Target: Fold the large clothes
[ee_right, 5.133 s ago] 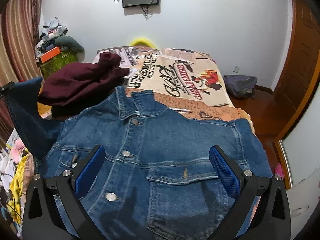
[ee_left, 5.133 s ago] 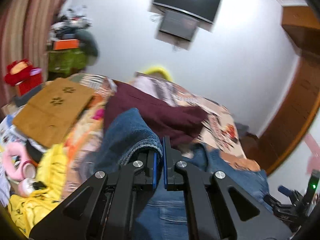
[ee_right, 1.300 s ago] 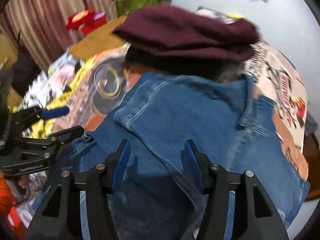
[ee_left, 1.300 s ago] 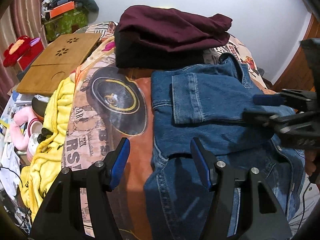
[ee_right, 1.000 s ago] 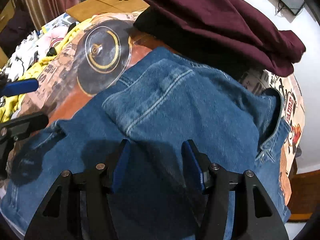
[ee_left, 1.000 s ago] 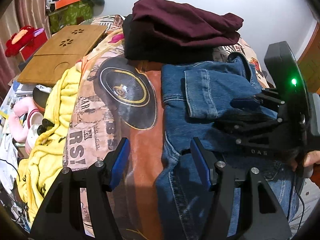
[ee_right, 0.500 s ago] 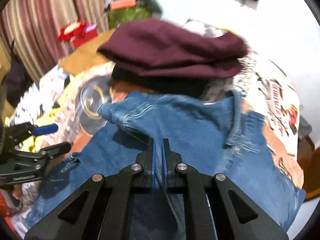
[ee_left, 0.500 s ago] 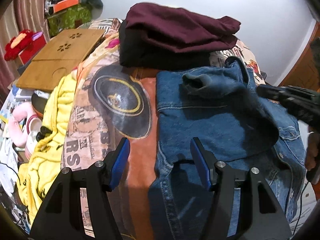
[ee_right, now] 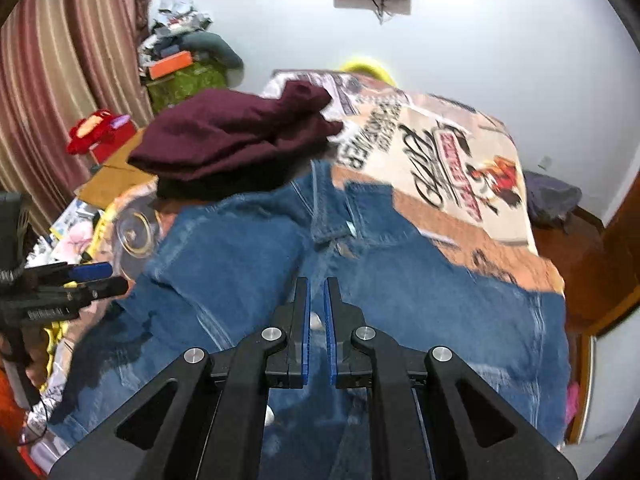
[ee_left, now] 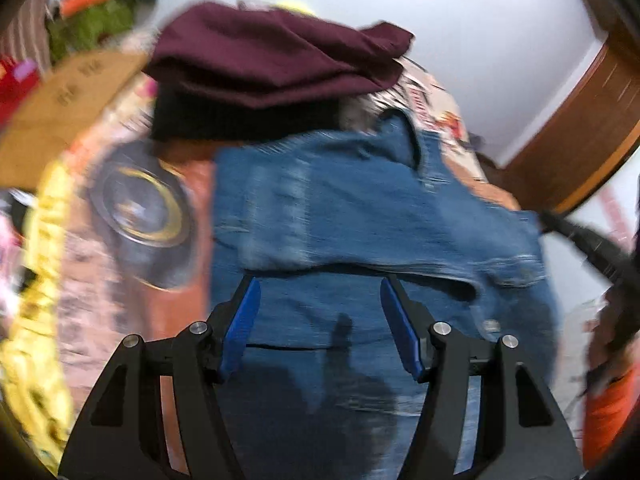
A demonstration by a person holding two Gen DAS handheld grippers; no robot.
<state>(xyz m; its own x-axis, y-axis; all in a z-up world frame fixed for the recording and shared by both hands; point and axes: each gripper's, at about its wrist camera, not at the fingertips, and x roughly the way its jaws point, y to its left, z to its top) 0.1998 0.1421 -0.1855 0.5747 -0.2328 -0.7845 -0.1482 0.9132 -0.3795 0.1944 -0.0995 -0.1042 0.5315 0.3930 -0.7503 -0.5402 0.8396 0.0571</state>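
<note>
Left wrist view
Left hand-held gripper (ee_left: 320, 322): jaws spread, nothing between the pads, above the denim jacket (ee_left: 360, 216).
Jacket: lies on the bed (ee_left: 132, 208), just beside a maroon garment (ee_left: 272, 56) on a dark pile.

Right wrist view
Right hand-held gripper (ee_right: 316, 328): pads nearly pressed together, a thin gap showing, nothing between them.
Jacket: spread on the bed, collar (ee_right: 328, 216) toward the maroon garment.
Left hand-held gripper: at the jacket's left edge.

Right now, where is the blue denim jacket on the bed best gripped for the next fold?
Probably the blue denim jacket at its outer side edge, coming in from the bed's open side: that edge lies flat, unfolded and unobstructed, while the opposite sleeve is already folded across.
</note>
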